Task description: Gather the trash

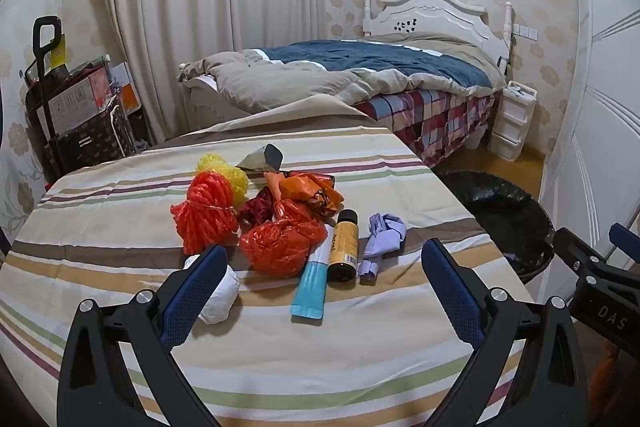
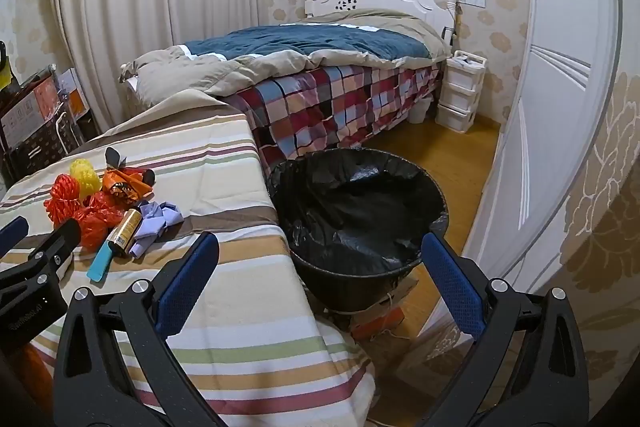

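- Left wrist view: left gripper fingers spread wide, empty, above the trash pile on the striped surface; white wad visible only here.
- Right wrist view: right gripper fingers apart, empty; lined bin interior visible beside the surface.

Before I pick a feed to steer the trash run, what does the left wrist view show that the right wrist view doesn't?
Only the left wrist view shows the white wad by its left jaw and the dark-capped wrapper in full. Only the right wrist view looks into the black-lined bin, where no trash shows. Both show the striped cloth, gold bottle, blue pouch, lilac paper and open jaws.
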Demonstrator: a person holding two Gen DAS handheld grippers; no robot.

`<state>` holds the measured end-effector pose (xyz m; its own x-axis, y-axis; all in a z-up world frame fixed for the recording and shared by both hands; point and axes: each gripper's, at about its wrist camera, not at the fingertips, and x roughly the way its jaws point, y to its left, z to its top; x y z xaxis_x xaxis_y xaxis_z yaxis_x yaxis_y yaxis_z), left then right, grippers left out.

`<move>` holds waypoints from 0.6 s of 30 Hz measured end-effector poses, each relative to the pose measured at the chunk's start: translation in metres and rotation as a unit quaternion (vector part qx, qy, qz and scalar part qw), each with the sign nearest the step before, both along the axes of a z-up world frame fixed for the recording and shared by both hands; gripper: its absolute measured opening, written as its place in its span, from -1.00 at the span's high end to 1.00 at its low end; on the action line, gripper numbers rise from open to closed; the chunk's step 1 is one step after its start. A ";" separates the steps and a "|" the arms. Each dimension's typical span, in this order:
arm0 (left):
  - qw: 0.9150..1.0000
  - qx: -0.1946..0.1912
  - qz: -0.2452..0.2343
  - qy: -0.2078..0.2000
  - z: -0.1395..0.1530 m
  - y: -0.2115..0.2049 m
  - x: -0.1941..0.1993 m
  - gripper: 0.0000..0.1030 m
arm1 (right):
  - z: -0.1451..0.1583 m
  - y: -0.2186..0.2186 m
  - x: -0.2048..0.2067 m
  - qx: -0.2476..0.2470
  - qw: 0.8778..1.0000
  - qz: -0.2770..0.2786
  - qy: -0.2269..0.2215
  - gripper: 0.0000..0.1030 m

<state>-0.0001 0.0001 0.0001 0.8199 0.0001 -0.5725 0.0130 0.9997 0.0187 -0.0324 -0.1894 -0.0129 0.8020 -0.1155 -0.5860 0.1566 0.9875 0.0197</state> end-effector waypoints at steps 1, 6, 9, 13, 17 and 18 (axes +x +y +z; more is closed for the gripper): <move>1.000 -0.001 -0.001 0.001 0.000 0.000 0.000 -0.88 | 0.000 -0.001 0.000 0.002 1.000 0.000 0.000 -0.92; 1.000 0.000 0.000 0.002 0.000 0.002 0.001 -0.88 | 0.000 -0.002 0.000 0.001 1.000 0.000 0.002 -0.92; 1.000 0.003 -0.001 0.005 -0.002 -0.002 0.004 -0.88 | 0.000 -0.002 0.000 0.001 1.000 0.001 0.002 -0.92; 1.000 0.004 -0.002 0.006 0.000 -0.001 0.003 -0.88 | 0.000 -0.005 0.001 0.003 1.000 0.000 0.004 -0.92; 1.000 0.005 -0.001 0.005 0.000 -0.002 0.004 -0.88 | 0.000 -0.005 0.000 0.004 1.000 -0.001 0.003 -0.92; 1.000 0.006 -0.001 0.005 0.000 -0.002 0.003 -0.88 | 0.000 -0.005 -0.001 0.004 1.000 -0.001 0.003 -0.92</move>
